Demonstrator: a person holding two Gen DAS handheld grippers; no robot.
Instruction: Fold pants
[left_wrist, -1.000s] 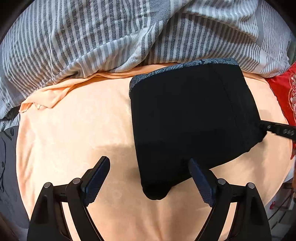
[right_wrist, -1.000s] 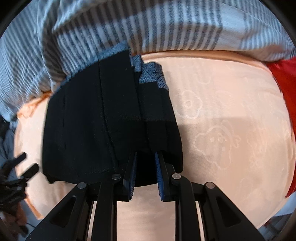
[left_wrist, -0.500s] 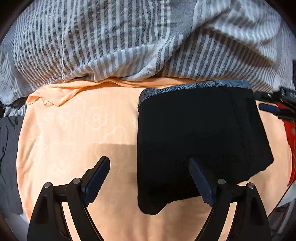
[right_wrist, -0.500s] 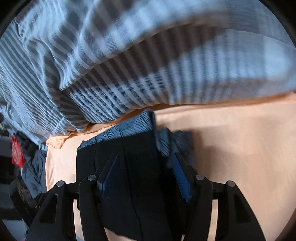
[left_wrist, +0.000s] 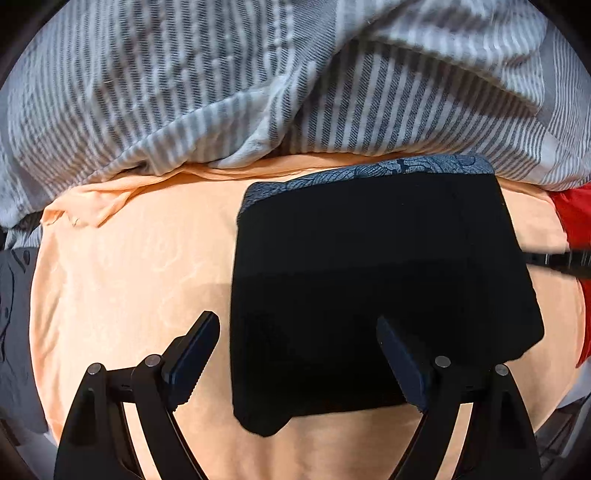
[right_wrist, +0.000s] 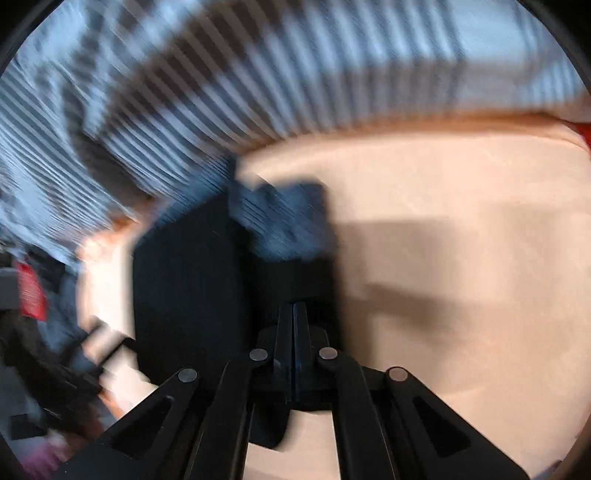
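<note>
Left wrist view: the pants (left_wrist: 380, 295) lie as a black, compact folded rectangle on the peach sheet (left_wrist: 122, 266), patterned waistband toward the striped blanket (left_wrist: 221, 85). Left gripper (left_wrist: 299, 354) hangs spread wide, empty, straddling the bundle's near-left edge. Right gripper (left_wrist: 554, 260) touches the right edge; this one looks nearer to working.

Right wrist view, blurred: right gripper (right_wrist: 294, 314) has its jaws pressed together over the pants' (right_wrist: 192, 288) near edge; whether cloth is pinched cannot be told. No legible writing or labels.

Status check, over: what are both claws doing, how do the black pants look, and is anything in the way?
Left gripper open above the pants. Right gripper shut at their edge. Pants folded compact on the orange sheet. Striped blanket borders them.
</note>
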